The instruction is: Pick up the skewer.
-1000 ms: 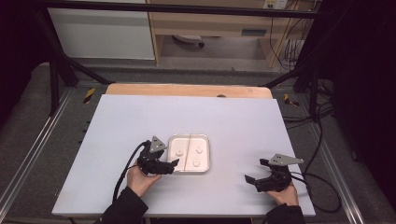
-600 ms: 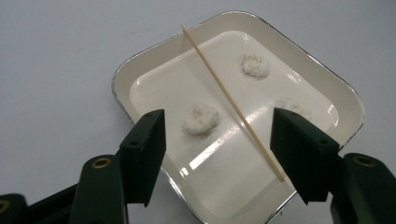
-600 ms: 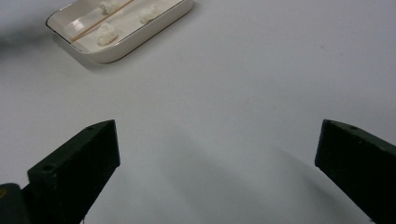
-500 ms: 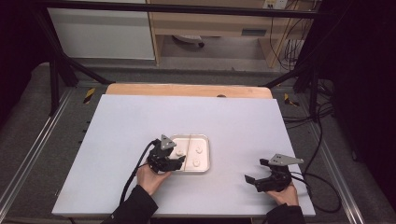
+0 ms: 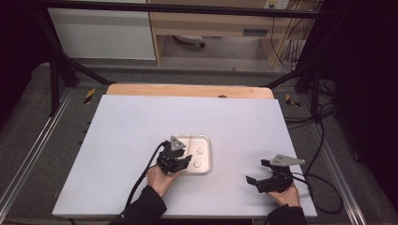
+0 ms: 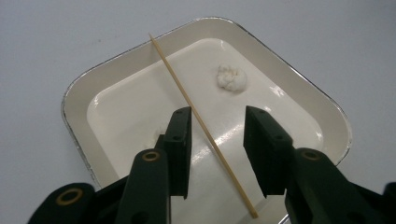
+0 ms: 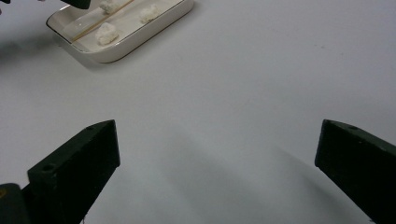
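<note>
Left tongs (image 6: 217, 140), moved over one tray (image 6: 74, 93), narrowing astride one skewer (image 6: 187, 98), three lumps (image 7: 105, 33); right tongs (image 7: 217, 163) spread.

Right claw (image 7: 217, 163) wide open over bare table (image 7: 243, 93); tray (image 7: 140, 35) with skewer (image 7: 100, 21) far off.

Left gripper (image 5: 184, 161): black body, grey three-cornered plate on top, black cable trailing back along a dark sleeve (image 5: 143, 208). Its two jaws are matte black blocks on black arms, each arm bearing a brass-ringed screw hole. Right gripper (image 5: 253, 179): same black build, grey three-cornered plate, black cable, held by a hand (image 5: 285, 194) above a dark cuff.
</note>
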